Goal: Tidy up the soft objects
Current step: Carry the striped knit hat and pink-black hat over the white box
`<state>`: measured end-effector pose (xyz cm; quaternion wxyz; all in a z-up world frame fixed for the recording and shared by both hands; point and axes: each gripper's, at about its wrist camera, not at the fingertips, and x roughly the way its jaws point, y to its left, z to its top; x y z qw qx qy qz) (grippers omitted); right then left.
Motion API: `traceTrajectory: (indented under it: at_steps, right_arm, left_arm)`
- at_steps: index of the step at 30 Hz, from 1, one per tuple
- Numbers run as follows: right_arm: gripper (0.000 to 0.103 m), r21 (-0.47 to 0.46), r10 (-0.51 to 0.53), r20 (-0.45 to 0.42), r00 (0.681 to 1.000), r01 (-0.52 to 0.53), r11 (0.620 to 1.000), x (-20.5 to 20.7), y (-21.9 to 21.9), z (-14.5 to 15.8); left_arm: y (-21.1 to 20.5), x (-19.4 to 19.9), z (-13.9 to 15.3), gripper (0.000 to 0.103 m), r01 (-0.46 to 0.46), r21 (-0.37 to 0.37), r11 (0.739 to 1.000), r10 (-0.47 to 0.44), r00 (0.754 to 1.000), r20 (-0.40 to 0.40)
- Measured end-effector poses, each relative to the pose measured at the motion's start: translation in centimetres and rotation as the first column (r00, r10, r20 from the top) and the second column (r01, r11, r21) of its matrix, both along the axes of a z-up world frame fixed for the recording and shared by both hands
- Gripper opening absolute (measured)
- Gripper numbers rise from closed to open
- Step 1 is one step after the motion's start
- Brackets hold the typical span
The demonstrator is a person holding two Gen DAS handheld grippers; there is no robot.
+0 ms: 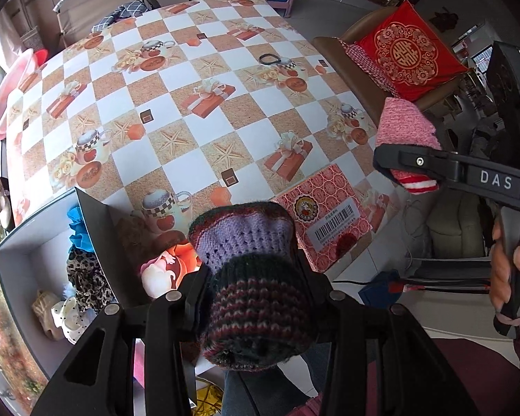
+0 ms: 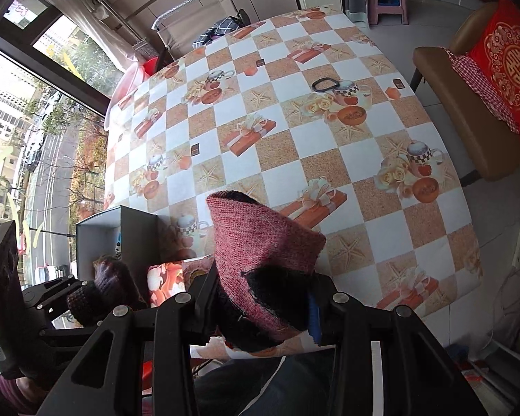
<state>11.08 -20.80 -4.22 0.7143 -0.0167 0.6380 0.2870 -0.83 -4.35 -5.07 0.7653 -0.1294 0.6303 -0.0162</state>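
1. The left gripper [image 1: 256, 277] points steeply down over the near edge of the table [image 1: 197, 79]; its two black fingers pinch a knitted piece [image 1: 253, 277] between them, lilac at the far end, dark green in the middle, and striped maroon and pink nearest the camera; the piece hangs clear of the tabletop.
2. The right gripper [image 2: 260, 298] clamps a second knitted piece [image 2: 260, 253], rose-pink wool with a black patch low down; in the left wrist view the same piece [image 1: 404, 128] shows pink above the finger and a red-and-white striped end below it; a hand [image 1: 506, 274] grips the handle at the right edge of that view.
3. Both pieces are held in the air, well apart from each other, above the near side of the checked tablecloth.
4. A grey open box [image 1: 24, 242] stands at the near left corner of the table; inside lie a blue fabric item [image 1: 79, 228], a leopard-print one [image 1: 85, 274] and a cream dotted one [image 1: 69, 315].
5. A red patterned packet with a barcode label [image 1: 326, 215] lies on the cloth just beyond the left gripper; a black ring [image 1: 269, 59] lies far out on the table.
6. A red embroidered cushion [image 1: 409, 52] rests on a brown chair [image 2: 468, 131] to the right of the table.
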Motion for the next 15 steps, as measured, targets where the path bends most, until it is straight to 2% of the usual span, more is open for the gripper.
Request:
traceTrajectory:
  at_steps: [8, 15]
  right_arm:
    - [0.041, 0.007, 0.071, 0.024, 0.997, -0.071, 0.997, -3.7, 2.8, 1.7]
    - [0.041, 0.012, 0.179, 0.047, 0.983, -0.180, 0.984, -6.0, 6.5, 2.7]
  left_arm:
    - [0.8, -1.9, 1.5, 0.046, -0.008, -0.018, 1.000, 0.009, 0.998, 0.057]
    - [3.1, -3.7, 2.6, 0.046, -0.083, -0.018, 0.996, 0.084, 0.992, 0.098]
